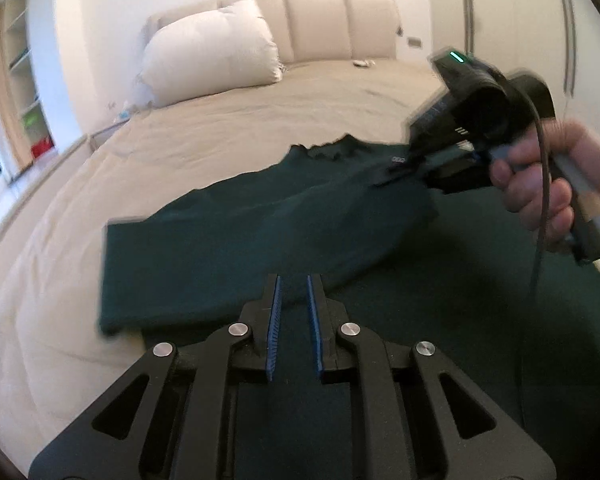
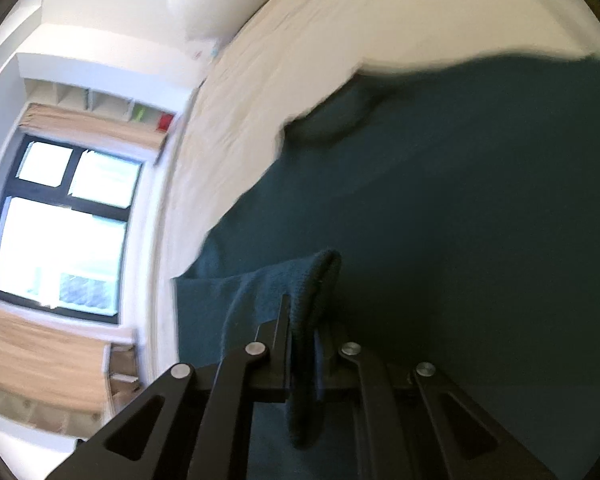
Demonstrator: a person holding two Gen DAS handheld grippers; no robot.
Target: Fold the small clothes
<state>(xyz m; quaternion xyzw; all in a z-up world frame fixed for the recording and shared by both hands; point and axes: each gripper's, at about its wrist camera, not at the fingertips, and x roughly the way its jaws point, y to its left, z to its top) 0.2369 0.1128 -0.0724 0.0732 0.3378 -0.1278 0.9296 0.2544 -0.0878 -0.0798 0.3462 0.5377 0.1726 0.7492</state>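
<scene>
- Green garment (image 1: 228,240) lies on the bed (image 1: 260,128), partly folded.
- My right hand-held gripper (image 2: 304,320) pinches its edge; a thin bite may slip.
- My left hand-held gripper (image 1: 294,292), nearly closed and empty, could snag cloth.

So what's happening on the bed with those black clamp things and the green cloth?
A person is folding a dark green knitted garment on a beige bed, with a black two-finger gripper in each hand. The right gripper is clamped on a fold of the fabric. The left gripper hangs over the garment with its blue-padded jaws narrowly apart and nothing pinched between them. One flap already lies folded over the rest.
</scene>
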